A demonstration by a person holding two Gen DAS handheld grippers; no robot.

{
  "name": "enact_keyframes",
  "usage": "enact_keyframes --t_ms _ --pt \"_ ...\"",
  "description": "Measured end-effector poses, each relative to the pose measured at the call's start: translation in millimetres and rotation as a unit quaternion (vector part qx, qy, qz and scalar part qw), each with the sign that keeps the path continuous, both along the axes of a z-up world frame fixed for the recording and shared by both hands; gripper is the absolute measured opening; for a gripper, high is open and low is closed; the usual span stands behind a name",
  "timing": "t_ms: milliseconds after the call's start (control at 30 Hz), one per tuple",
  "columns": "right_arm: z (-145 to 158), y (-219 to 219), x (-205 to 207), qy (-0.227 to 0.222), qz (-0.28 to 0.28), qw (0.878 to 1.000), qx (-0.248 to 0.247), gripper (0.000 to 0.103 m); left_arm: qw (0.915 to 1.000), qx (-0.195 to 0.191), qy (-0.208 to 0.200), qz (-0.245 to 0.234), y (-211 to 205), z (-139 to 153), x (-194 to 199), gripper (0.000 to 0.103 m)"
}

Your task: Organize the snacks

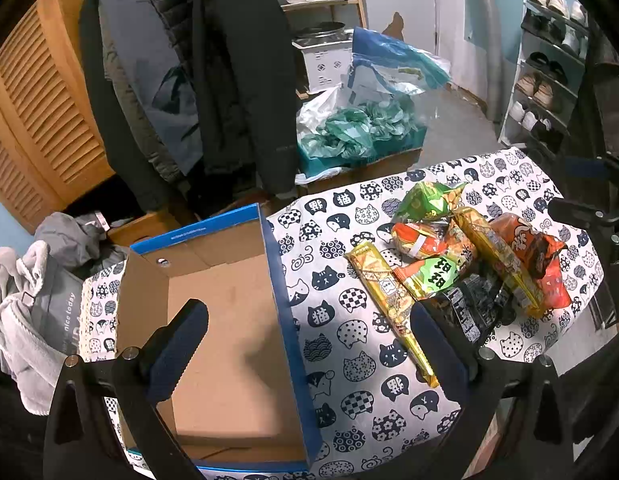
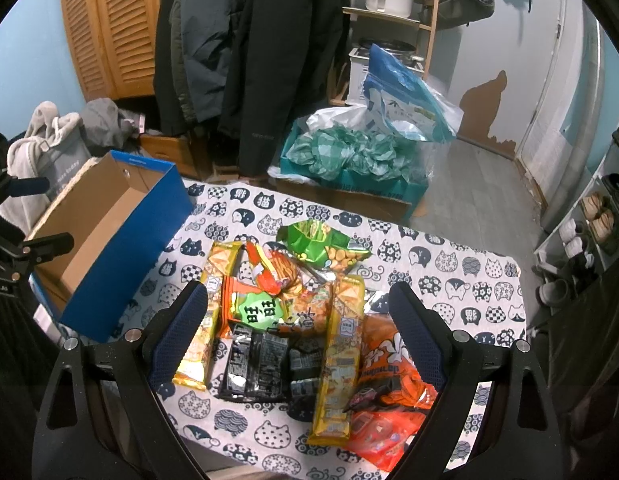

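A blue cardboard box (image 1: 225, 332) with a bare brown inside sits on the left of the cat-print table (image 1: 349, 344); it also shows in the right wrist view (image 2: 125, 252). A heap of snack packets lies to its right: a green bag (image 2: 321, 246), yellow sticks (image 2: 341, 360), a black packet (image 2: 257, 364), orange bags (image 2: 389, 380). My left gripper (image 1: 309, 316) is open over the box's right wall. My right gripper (image 2: 297, 300) is open above the heap, holding nothing.
Coats (image 2: 245, 40) hang behind the table. A teal box of plastic bags (image 2: 349, 152) stands on the floor beyond. A shoe rack (image 1: 549, 72) is at the right. Grey clothes (image 1: 25, 300) lie left of the box.
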State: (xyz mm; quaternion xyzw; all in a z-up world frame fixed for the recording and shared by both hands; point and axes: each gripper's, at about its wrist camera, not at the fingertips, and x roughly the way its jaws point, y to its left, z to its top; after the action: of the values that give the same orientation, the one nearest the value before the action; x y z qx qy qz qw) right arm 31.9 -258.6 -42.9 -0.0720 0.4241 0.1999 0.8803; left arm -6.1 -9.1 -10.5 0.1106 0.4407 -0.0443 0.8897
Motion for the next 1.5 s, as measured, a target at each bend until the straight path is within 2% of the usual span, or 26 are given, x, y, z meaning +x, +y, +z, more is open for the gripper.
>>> enact_keyframes --t_ms 833,1100,1267,1500 --pt "1 0 1 0.002 0.0 1.0 -0.002 0.09 1.0 0.0 0.003 -0.003 -3 -8 -7 0.102" --pt "-9 -8 -5 0.004 -0.002 1.0 -0.004 0.09 1.0 0.001 0.005 -0.004 -3 -9 -7 0.102" --pt "-15 -15 -3 0.016 -0.013 1.0 -0.012 0.09 0.9999 0.006 0.016 -0.003 -6 -17 -4 0.102" --pt "-24 -31 10 0.036 -0.031 0.999 -0.023 0.09 0.998 -0.003 0.063 -0.002 -14 -33 22 0.102"
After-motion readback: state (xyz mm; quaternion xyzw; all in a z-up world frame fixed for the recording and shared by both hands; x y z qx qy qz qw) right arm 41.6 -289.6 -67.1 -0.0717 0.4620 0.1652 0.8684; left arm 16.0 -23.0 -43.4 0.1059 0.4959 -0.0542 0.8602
